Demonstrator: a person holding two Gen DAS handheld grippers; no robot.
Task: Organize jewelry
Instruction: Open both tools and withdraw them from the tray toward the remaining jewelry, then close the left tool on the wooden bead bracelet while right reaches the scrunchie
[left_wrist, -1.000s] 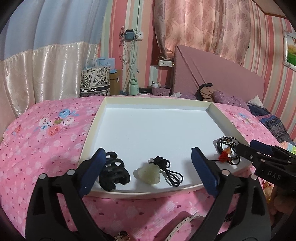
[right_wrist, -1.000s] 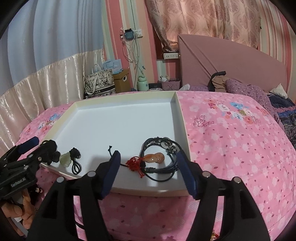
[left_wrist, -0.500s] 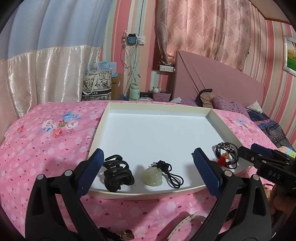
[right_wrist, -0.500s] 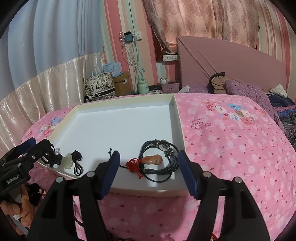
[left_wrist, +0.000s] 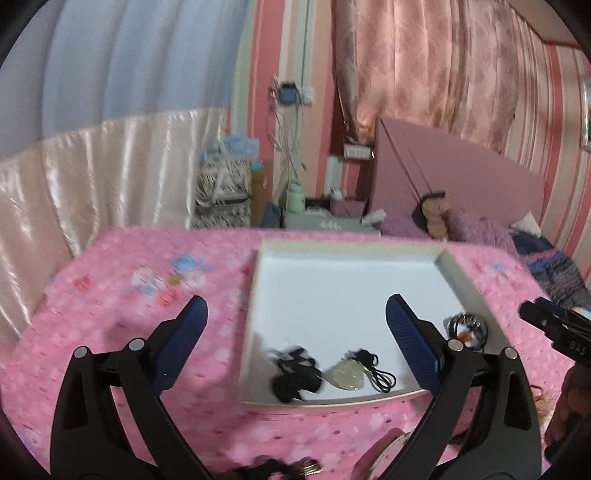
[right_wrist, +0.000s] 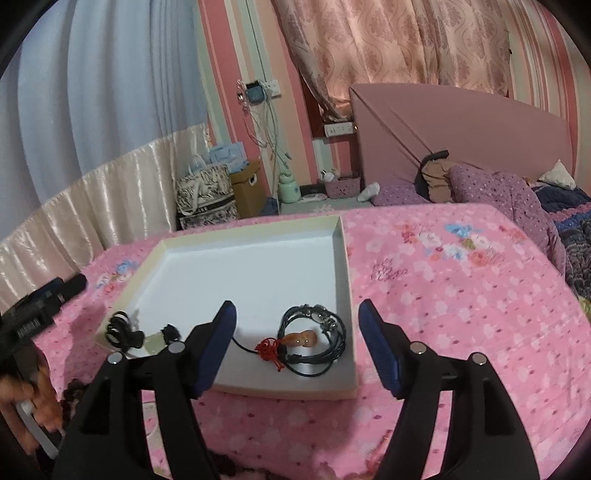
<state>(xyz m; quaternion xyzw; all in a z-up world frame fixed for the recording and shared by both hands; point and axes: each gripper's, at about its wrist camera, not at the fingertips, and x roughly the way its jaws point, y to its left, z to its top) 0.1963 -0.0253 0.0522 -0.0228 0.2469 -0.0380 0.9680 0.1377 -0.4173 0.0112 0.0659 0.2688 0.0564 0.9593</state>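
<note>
A shallow white tray (left_wrist: 448, 264) (right_wrist: 341, 243) lies on the pink bedspread. Along its near edge rest a black hair claw (left_wrist: 295, 376) (right_wrist: 122, 334), a pale jade pendant on a black cord (left_wrist: 347, 374) (right_wrist: 155, 341), and an orange gourd pendant with a red knot and coiled black cords (right_wrist: 303, 339) (left_wrist: 467, 328). My left gripper (left_wrist: 295, 308) hovers open above the tray's near left corner, holding nothing. My right gripper (right_wrist: 297, 314) hangs open and empty over the gourd pendant, clear of it. Each gripper shows at the edge of the other's view.
The pink floral bedspread (right_wrist: 461, 295) spreads around the tray. A pink headboard (right_wrist: 461, 122) and purple pillows (right_wrist: 491, 188) lie beyond on the right. Bags and a box (right_wrist: 210, 192) stand past the bed. Dark items and a white strap (left_wrist: 384, 454) lie on the bed below my left gripper.
Both grippers have risen and drawn back from the tray. The left one swung leftward, so the tray now sits right of centre. The jewelry has not moved.
</note>
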